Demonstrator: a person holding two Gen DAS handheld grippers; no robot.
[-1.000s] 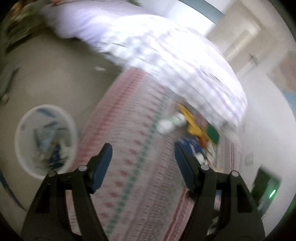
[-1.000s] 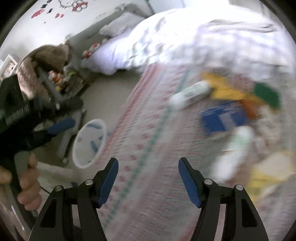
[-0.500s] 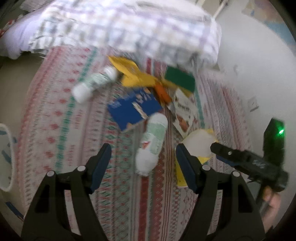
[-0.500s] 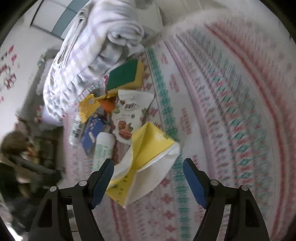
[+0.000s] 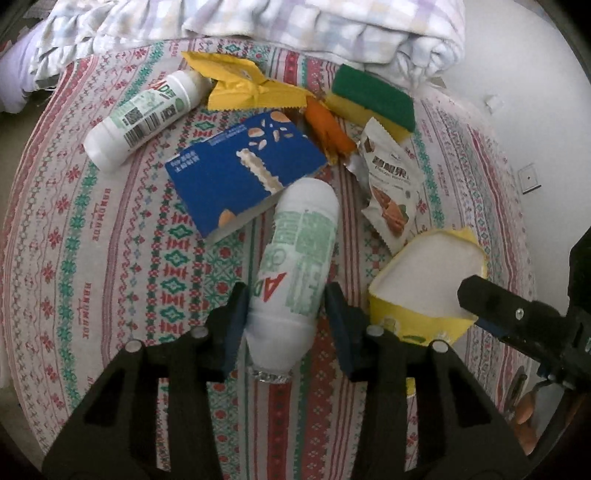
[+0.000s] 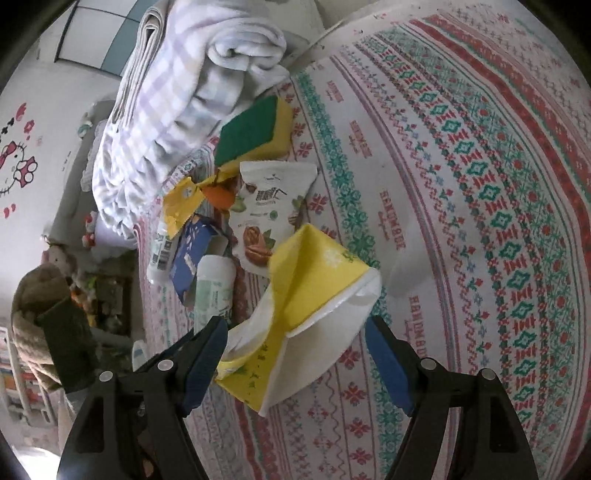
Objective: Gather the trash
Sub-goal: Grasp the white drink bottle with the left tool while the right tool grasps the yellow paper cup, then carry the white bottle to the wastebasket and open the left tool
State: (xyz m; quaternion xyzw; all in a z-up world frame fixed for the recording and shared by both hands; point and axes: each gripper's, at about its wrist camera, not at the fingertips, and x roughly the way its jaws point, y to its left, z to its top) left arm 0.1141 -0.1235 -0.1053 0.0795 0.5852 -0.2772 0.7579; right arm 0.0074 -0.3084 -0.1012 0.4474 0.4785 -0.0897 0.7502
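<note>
Bottle (image 5: 295, 266) between left gripper (image 5: 282, 325) fingers, carton (image 5: 240, 173) behind it, torn cup (image 5: 424, 280) right, sponge (image 5: 373, 96) beside blanket (image 5: 258, 18)

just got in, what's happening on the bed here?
A person with a gripper in each hand is clearing litter off the patterned bedspread. The left gripper has just been closing around the near white bottle; whether the pads press on it yet I can't tell. The right gripper stands open around the crumpled yellow carton. A second bottle, blue box, wrappers and a sponge lie untouched.
</note>
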